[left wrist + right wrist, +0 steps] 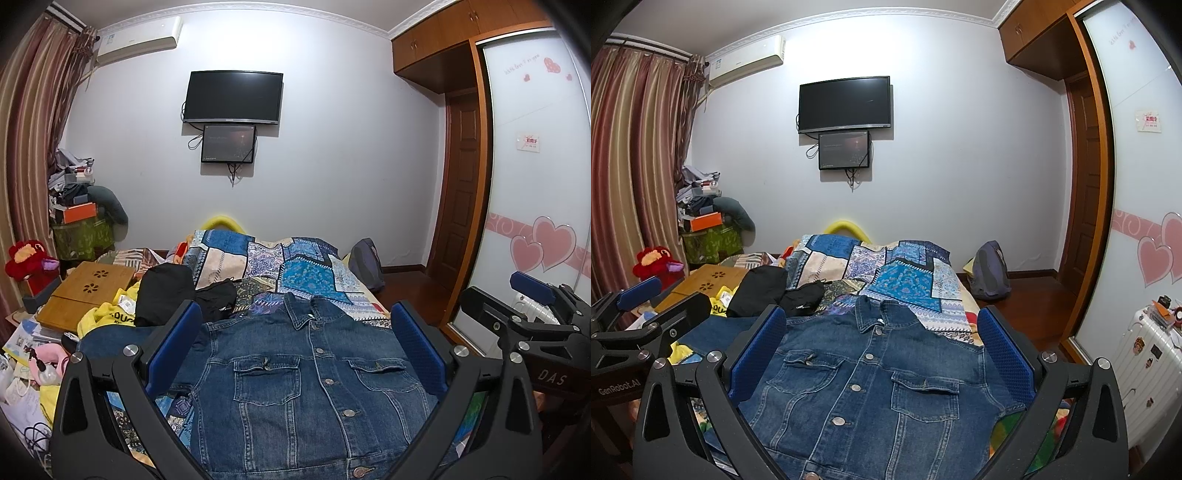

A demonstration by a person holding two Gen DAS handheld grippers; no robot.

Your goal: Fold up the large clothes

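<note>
A blue denim jacket (314,384) lies front up and buttoned on the patchwork bedspread (295,269), collar toward the far wall. It also shows in the right wrist view (871,384). My left gripper (295,343) is open and empty, held above the jacket's chest, blue pads (173,343) spread wide. My right gripper (882,347) is open and empty above the jacket too. The right gripper shows at the right edge of the left wrist view (532,295); the left gripper shows at the left edge of the right wrist view (639,299). One sleeve (122,339) stretches out left.
Black clothes (173,295) and a yellow garment (103,317) lie left of the jacket beside a wooden lap desk (88,295). Clutter lines the left side. A backpack (990,273) sits on the floor right of the bed. A white suitcase (1145,354) stands by the wardrobe.
</note>
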